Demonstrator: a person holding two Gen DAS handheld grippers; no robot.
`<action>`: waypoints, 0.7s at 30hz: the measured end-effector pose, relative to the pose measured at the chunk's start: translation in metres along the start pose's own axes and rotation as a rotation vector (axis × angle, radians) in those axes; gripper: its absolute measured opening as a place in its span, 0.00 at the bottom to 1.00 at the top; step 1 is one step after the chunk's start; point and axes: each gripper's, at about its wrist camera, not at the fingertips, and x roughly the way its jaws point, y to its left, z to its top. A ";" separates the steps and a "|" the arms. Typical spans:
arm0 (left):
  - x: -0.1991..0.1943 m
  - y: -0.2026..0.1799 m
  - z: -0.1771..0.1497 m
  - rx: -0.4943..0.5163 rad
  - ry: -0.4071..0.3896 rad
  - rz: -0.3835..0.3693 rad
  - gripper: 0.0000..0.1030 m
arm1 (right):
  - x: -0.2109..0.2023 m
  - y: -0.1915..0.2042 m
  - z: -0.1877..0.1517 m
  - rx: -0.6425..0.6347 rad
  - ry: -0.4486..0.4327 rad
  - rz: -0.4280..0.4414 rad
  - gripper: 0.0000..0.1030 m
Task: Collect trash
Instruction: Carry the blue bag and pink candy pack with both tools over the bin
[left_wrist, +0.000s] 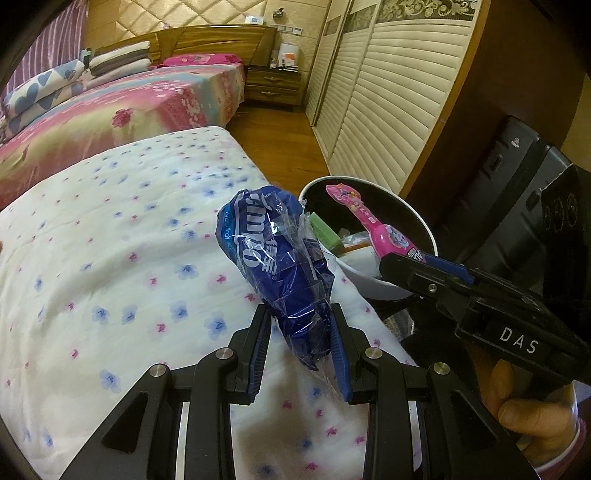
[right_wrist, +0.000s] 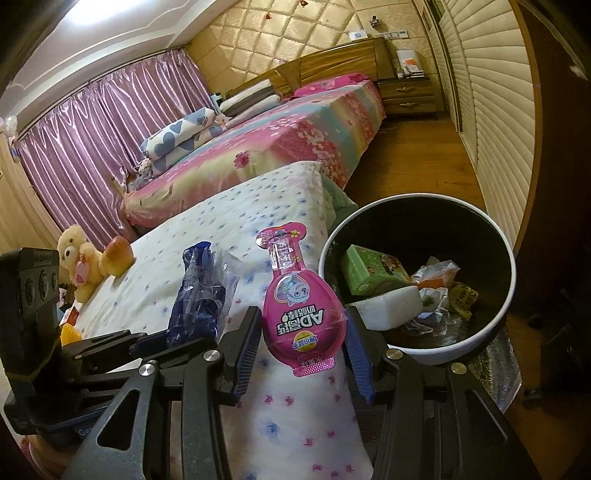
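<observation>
My left gripper (left_wrist: 300, 321) is shut on a crumpled blue plastic wrapper (left_wrist: 275, 254) and holds it above the flowered quilt, left of the bin. The wrapper also shows in the right wrist view (right_wrist: 199, 295). My right gripper (right_wrist: 303, 325) is shut on a pink snack package (right_wrist: 301, 310) next to the bin's left rim; in the left wrist view the package (left_wrist: 373, 221) hangs over the bin. The white trash bin (right_wrist: 436, 347) with a black inside holds a green box, a white block and crumpled scraps.
A white quilt with blue and pink flowers (left_wrist: 110, 258) covers the near bed. A pink floral bed (right_wrist: 295, 125) lies beyond. A teddy bear (right_wrist: 81, 262) sits at the left. Slatted wardrobe doors (left_wrist: 388, 110) and wooden floor (right_wrist: 417, 166) are on the right.
</observation>
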 end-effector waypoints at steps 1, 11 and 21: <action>0.001 -0.001 0.001 0.002 0.001 -0.002 0.29 | 0.000 -0.001 0.000 0.002 -0.001 -0.002 0.44; 0.006 -0.012 0.008 0.026 0.003 -0.008 0.29 | -0.002 -0.008 -0.001 0.015 -0.001 -0.009 0.44; 0.012 -0.018 0.012 0.042 0.008 -0.013 0.29 | -0.005 -0.015 0.001 0.028 -0.007 -0.015 0.44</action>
